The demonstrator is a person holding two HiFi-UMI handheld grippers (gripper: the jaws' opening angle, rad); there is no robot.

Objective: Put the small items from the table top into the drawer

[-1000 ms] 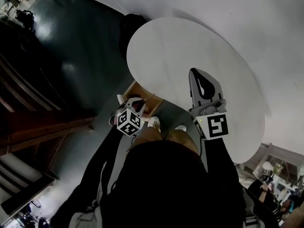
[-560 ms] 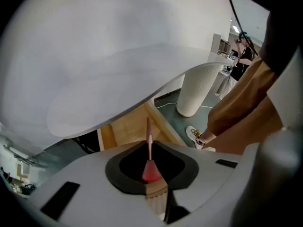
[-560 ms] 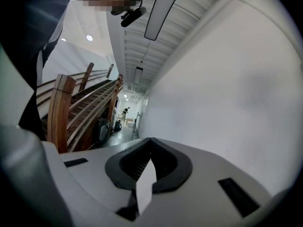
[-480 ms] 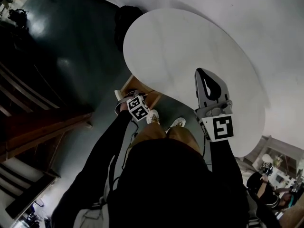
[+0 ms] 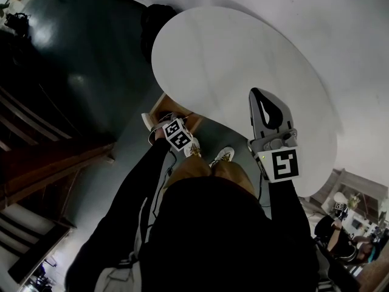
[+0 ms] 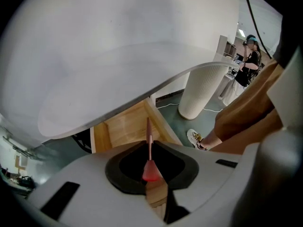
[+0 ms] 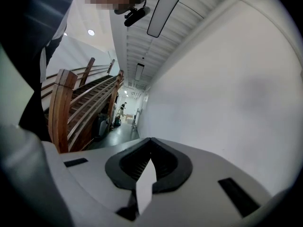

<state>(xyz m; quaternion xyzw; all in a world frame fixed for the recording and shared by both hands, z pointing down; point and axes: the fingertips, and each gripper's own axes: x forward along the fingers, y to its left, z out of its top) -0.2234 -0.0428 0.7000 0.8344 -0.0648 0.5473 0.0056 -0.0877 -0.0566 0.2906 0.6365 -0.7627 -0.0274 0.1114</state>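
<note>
Dark green flooring (image 5: 91,72) surrounded a white, rounded table top (image 5: 243,66) standing on a thick white column (image 6: 201,91), as seen from above a person in tan trousers and pale shoes (image 5: 223,157). Under the table's near edge, a light wooden drawer (image 6: 123,129) stood pulled out; the part of its inside in view was a pale wooden bottom and side walls, while its back half lay beneath the overhanging table rim.

At the drawer's open front, the left gripper (image 6: 149,148) pointed steeply down, its jaws pinched on a slim reddish stick with a flared red end (image 6: 148,129). The stick reached out past the jaw tips and over the drawer's bottom, and whether it touched the wood could not be made out. That gripper hung in the narrow gap between the table's edge and the person's legs.

Over the table top near its right edge, the right gripper (image 5: 262,102) was held roughly level, jaws pressed together with nothing between them. It faced a plain white wall (image 7: 227,89), with a wooden stair railing (image 7: 71,108) to one side.
</note>
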